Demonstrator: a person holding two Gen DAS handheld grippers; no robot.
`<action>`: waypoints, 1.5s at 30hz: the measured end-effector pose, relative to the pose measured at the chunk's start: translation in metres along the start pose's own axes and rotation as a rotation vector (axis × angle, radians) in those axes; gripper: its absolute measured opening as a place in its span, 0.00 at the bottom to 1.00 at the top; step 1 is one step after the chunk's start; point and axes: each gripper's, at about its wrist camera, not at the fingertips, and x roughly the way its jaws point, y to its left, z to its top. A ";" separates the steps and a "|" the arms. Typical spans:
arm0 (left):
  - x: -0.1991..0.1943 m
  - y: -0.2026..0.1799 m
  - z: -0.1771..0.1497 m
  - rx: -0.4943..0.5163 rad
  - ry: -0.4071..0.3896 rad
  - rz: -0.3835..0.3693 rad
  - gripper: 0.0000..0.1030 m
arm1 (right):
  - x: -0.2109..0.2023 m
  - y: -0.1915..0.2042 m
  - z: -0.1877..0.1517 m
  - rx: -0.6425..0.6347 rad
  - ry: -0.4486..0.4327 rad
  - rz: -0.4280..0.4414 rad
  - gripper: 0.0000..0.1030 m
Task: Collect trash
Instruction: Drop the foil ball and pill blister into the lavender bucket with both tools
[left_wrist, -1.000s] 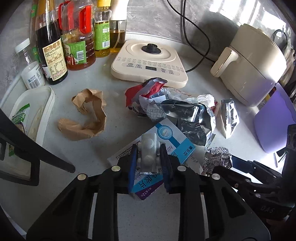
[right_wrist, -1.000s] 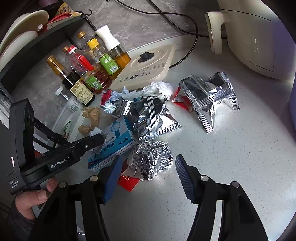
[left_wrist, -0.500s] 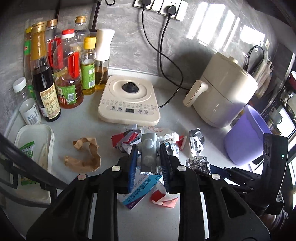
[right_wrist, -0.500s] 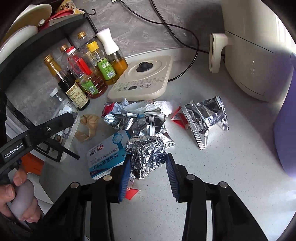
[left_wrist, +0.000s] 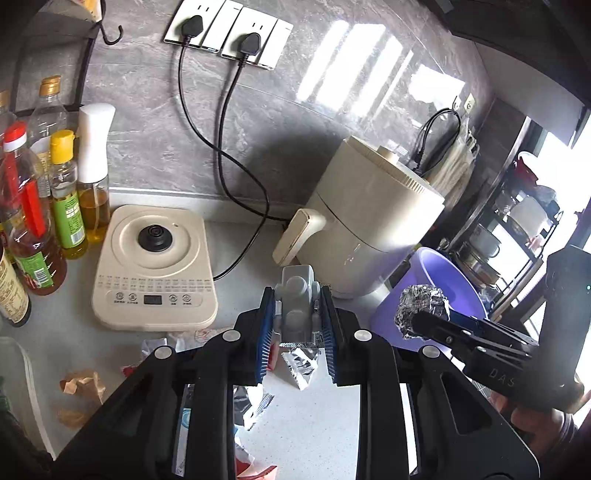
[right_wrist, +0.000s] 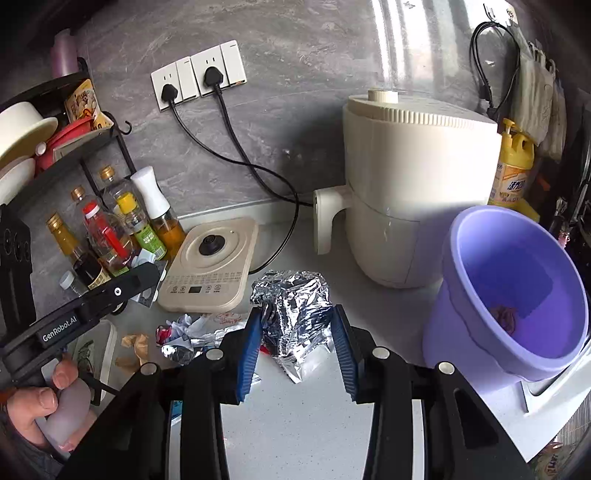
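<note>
My left gripper (left_wrist: 297, 332) is shut on a grey blister pack (left_wrist: 296, 304) and holds it up above the counter. My right gripper (right_wrist: 297, 332) is shut on a crumpled foil ball (right_wrist: 293, 306), also lifted; the ball shows in the left wrist view (left_wrist: 421, 308) in front of the purple bin (left_wrist: 439, 295). The purple bin (right_wrist: 517, 295) stands at the right, tilted open toward me, with a small scrap inside. More trash lies on the counter: a silver wrapper (left_wrist: 301, 363), crumpled brown paper (left_wrist: 83, 387) and mixed wrappers (right_wrist: 184, 332).
A cream air fryer (right_wrist: 413, 192) stands behind the bin. A cream kettle base (left_wrist: 153, 266) and oil and sauce bottles (left_wrist: 33, 221) are at the left. Two black cords (left_wrist: 221, 147) run to wall sockets. A white tray (right_wrist: 99, 350) is at far left.
Both grippers have risen from the counter and swung right toward the purple bin. The right gripper closed on the foil ball and lifted it. The left still holds the blister pack.
</note>
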 end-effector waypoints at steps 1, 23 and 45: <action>0.002 -0.005 0.002 0.007 -0.001 -0.008 0.24 | -0.005 -0.005 0.003 0.004 -0.013 -0.014 0.37; 0.076 -0.149 0.006 0.006 -0.060 0.076 0.24 | -0.016 -0.161 0.045 -0.085 -0.086 0.099 0.60; 0.117 -0.231 -0.009 0.057 -0.071 0.119 0.92 | -0.044 -0.260 0.030 -0.032 -0.135 0.143 0.69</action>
